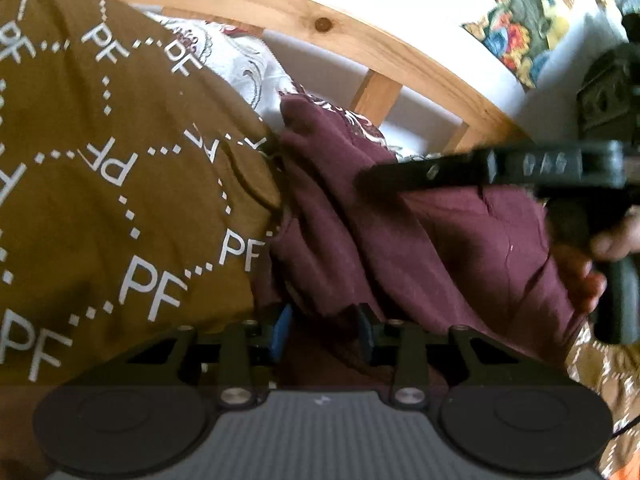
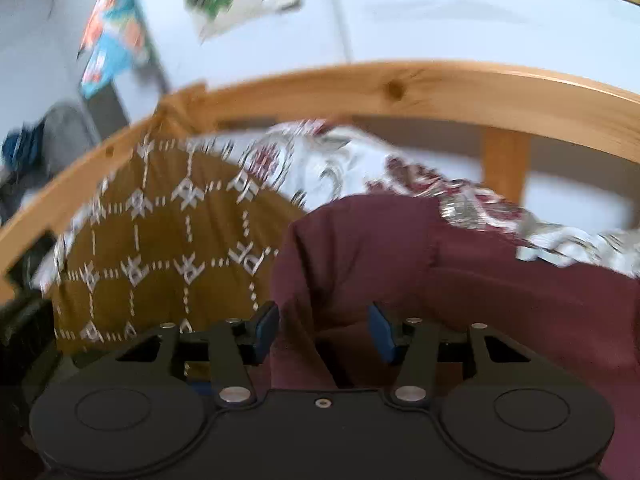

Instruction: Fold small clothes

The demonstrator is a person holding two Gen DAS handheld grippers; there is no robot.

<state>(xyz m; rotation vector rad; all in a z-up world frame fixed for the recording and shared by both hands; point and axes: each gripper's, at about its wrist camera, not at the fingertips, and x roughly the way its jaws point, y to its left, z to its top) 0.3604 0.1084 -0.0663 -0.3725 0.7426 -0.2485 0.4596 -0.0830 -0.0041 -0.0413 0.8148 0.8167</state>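
A maroon garment [image 1: 420, 236] lies bunched on the bed, beside a mustard cloth [image 1: 112, 184] printed with white "PF" letters. My left gripper [image 1: 324, 330] has its blue pads a little apart with maroon fabric bunched between them. The right gripper's black body [image 1: 520, 168] reaches in from the right over the garment, held by a hand. In the right wrist view the maroon garment [image 2: 440, 280] fills the lower right and a fold of it runs between the pads of my right gripper [image 2: 322, 330], which stand apart. The mustard cloth [image 2: 168, 248] lies to the left.
A curved wooden bed rail [image 1: 360, 40] runs behind the clothes; it also shows in the right wrist view [image 2: 440, 88]. A white floral bedsheet [image 2: 340, 160] lies under the clothes. Colourful posters [image 1: 532, 12] hang on the white wall.
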